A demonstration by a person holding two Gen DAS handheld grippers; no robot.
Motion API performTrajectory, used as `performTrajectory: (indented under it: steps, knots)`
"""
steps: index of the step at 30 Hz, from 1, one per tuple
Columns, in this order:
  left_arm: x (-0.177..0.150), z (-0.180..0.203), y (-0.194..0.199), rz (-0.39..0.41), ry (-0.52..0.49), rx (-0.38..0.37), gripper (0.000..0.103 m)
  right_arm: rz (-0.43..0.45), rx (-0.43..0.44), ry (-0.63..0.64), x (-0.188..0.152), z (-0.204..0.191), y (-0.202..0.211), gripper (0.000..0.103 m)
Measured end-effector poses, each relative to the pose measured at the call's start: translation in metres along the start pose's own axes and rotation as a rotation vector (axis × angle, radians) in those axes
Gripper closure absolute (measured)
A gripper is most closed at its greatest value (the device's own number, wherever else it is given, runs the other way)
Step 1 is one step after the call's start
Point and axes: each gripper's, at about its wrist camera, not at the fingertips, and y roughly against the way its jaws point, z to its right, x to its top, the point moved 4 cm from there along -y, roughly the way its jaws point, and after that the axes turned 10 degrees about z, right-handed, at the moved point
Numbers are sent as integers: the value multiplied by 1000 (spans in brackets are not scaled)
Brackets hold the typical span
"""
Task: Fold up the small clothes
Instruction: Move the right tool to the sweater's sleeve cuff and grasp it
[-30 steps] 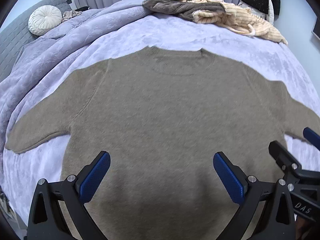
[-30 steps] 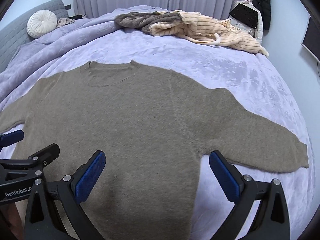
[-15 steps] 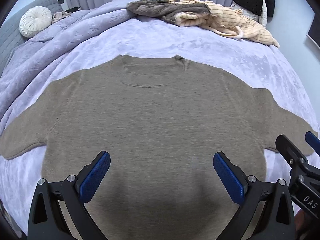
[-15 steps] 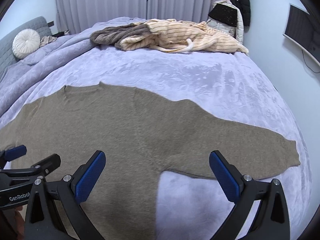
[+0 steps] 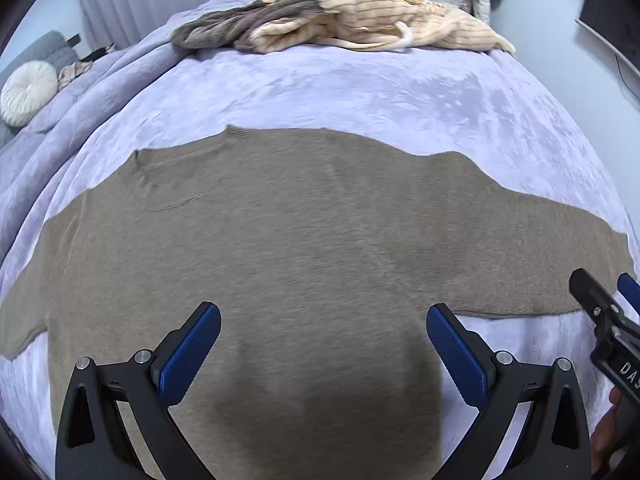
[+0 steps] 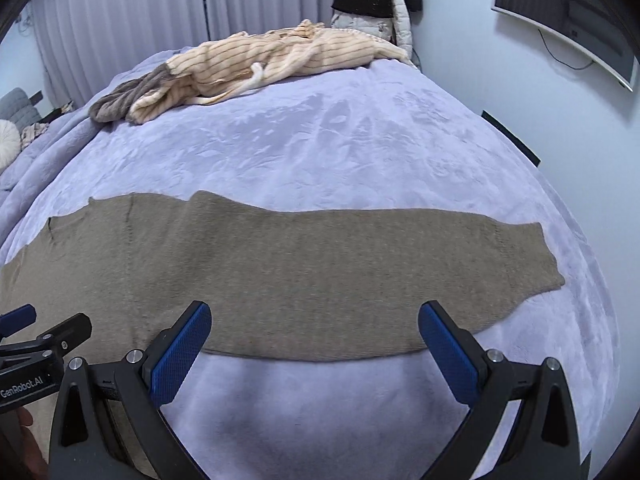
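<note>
On the purple bed (image 6: 360, 152), my wide-open right claw (image 6: 316, 336) may grab blanket under the flat brown knitted sweater's (image 6: 320, 272) sleeve; left claw (image 5: 324, 340) is wide open too.

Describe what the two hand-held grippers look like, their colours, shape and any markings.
Both look alike. The left hand-held gripper and right hand-held gripper have black frames with triangular cut-outs, silver screw heads and two fingers faced with textured blue pads. White lettering reads "GenRobot.AI" on the left one's side and "DAS" on the right one's.
</note>
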Motion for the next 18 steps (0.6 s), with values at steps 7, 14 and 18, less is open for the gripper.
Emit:
performTrajectory:
  steps: [7, 14, 18]
  knots:
    - [12, 38, -13, -8, -49, -14, 0, -14, -80, -98, -7, 72, -10, 0]
    - [12, 53, -26, -24, -44, -30, 0, -55, -126, -263, -21, 145, -30, 2]
    - [9, 59, -39, -52, -49, -33, 0, -30, -122, -309, -12, 167, -46, 8]
